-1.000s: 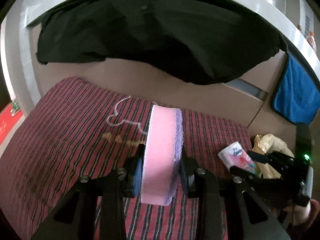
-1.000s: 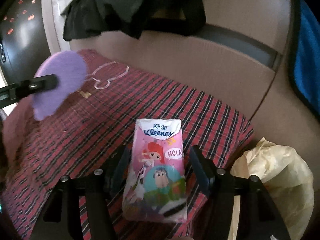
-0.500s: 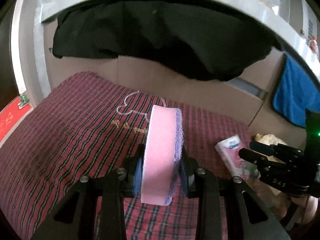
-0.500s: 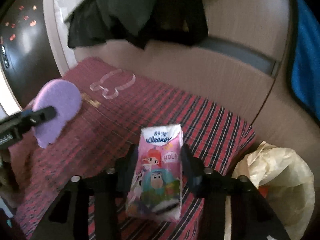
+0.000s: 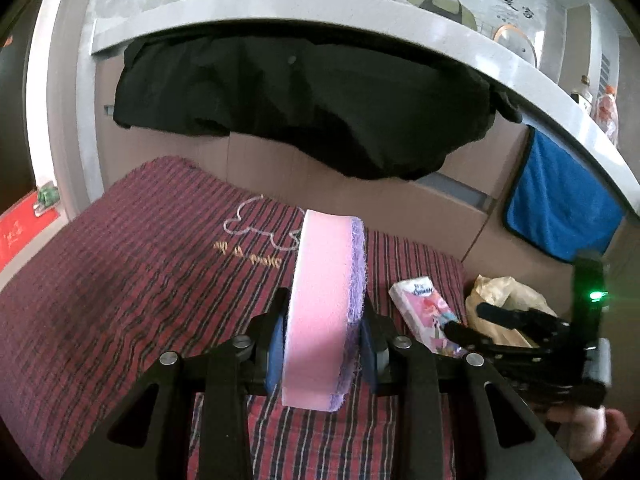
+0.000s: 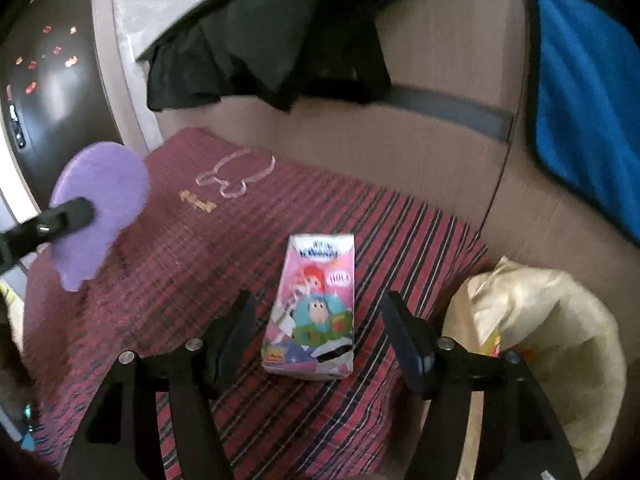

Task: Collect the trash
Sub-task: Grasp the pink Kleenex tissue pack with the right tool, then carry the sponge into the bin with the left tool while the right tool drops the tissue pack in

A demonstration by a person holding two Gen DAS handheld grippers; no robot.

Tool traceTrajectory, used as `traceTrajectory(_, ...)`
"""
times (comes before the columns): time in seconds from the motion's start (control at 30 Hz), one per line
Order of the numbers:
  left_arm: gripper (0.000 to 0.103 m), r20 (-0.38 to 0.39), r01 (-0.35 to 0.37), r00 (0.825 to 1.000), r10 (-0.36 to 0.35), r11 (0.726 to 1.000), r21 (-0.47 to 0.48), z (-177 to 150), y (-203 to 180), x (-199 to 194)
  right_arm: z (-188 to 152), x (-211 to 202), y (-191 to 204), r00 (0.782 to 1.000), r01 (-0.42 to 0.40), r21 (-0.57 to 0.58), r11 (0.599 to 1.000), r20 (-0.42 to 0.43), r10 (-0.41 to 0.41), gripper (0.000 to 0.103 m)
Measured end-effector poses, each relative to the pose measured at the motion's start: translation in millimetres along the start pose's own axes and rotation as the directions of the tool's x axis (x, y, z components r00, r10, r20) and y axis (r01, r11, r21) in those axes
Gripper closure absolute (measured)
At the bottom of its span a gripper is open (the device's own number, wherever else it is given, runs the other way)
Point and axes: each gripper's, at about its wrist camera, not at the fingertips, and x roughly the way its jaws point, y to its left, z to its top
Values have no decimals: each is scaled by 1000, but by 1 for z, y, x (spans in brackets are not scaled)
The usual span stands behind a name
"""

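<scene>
The left gripper (image 5: 323, 338) is pinching a sponge (image 5: 325, 308) that stands on edge between its blue pads, pink side to the left and purple scouring side to the right; the sponge is held above a red striped cloth (image 5: 132, 280) with a stitched outline and gold lettering near its far edge. From the right wrist view the same sponge (image 6: 100, 208) shows its purple face at the left edge of the cloth (image 6: 240, 248), with one dark finger of the left gripper across it. The right gripper (image 6: 316, 332) is spread wide, its fingers on either side of a tissue pack (image 6: 316, 304) without touching it. The pack, pink with cartoon figures, lies flat on the cloth near its right edge, its long side running away from the camera. Just past that right edge sits a crumpled yellowish bag (image 6: 552, 340), mouth up, with something yellow and red showing inside. In the left wrist view the tissue pack (image 5: 424, 312) lies between the sponge and the bag (image 5: 508, 292), and the right gripper (image 5: 476, 320) reaches in from the right. Behind the cloth a black garment (image 5: 304, 104) hangs from a pale ledge, and a blue towel (image 5: 556, 208) hangs to its right.
</scene>
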Motion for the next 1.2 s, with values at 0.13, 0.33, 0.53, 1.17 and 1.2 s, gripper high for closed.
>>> traceTrajectory(0.13,70,-12,-6,1000,6,1000,-10,-9,7,8,-3,20,11,1000,25,-43,999,-3,-25,41)
traceTrajectory(0.33,70,-47,-8,999,5,999,-46,-18,19,23,1,48,11,999,32,-35,999,-37,-34,41)
traceTrajectory(0.53,70,-39,-15,999,12,997,-70,-23,18,26,2,37,14,998,55,-46,997,-16,-56,60)
traceTrajectory(1.17,70,215,117,965,-151,980,163,9,-153,-49,1,-200,-48,909,120,41,992,398,-127,61)
traceTrajectory(1.2,71,221,122,962,-160,977,176,9,-163,-50,-2,-209,-55,902,140,48,989,407,-147,61)
